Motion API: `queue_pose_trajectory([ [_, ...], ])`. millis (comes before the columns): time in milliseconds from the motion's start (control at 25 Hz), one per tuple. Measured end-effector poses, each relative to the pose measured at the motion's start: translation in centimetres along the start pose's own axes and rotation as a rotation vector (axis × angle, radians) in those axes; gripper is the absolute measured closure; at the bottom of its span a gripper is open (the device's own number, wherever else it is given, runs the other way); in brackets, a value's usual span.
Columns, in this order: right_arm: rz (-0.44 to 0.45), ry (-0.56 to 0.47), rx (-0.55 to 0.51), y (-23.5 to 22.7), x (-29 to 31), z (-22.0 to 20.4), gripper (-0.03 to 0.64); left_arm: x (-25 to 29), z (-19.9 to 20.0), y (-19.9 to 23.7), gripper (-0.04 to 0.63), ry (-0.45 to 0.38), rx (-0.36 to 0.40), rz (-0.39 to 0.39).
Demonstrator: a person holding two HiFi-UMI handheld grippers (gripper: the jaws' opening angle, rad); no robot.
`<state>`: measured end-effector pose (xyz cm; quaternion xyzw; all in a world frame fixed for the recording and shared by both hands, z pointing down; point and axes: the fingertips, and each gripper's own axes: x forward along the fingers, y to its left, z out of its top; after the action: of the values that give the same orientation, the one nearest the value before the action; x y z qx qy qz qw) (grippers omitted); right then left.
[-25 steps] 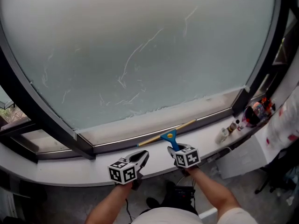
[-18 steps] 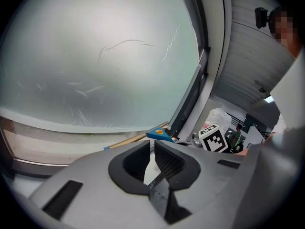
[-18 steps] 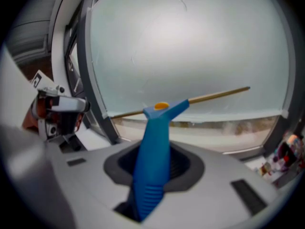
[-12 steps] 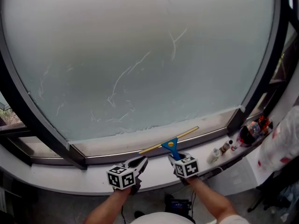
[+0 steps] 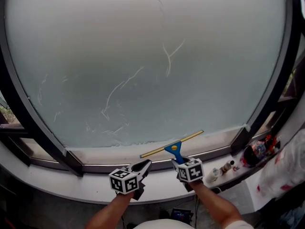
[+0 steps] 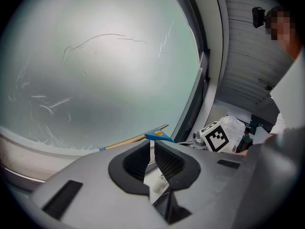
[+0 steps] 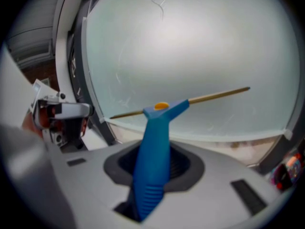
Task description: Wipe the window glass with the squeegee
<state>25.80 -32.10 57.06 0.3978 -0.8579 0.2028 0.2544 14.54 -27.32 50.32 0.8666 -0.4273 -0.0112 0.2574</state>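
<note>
Blue-handled squeegee (image 7: 151, 151) is clamped upright in the jaws of the right gripper (image 5: 178, 159), its brass-coloured blade slanting across the bottom edge of the frosted window glass (image 5: 152, 56). Left gripper (image 5: 144, 165), just beside it over the white sill (image 5: 90, 182), holds nothing, its jaws drawn to a thin slit.

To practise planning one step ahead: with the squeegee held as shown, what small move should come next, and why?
Probably lift the right gripper so the squeegee travels up the window glass: its blade sits at the pane's bottom edge, while the streaks lie well above it.
</note>
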Motion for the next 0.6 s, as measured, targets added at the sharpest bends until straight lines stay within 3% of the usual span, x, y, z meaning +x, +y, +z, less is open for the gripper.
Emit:
queue_pose_trajectory([
  [600, -0.078, -0.028, 0.059, 1.9, -0.2, 2.4, 0.499, -2.8, 3.3, 1.5, 0.543, 0.023, 0.073, -0.053],
])
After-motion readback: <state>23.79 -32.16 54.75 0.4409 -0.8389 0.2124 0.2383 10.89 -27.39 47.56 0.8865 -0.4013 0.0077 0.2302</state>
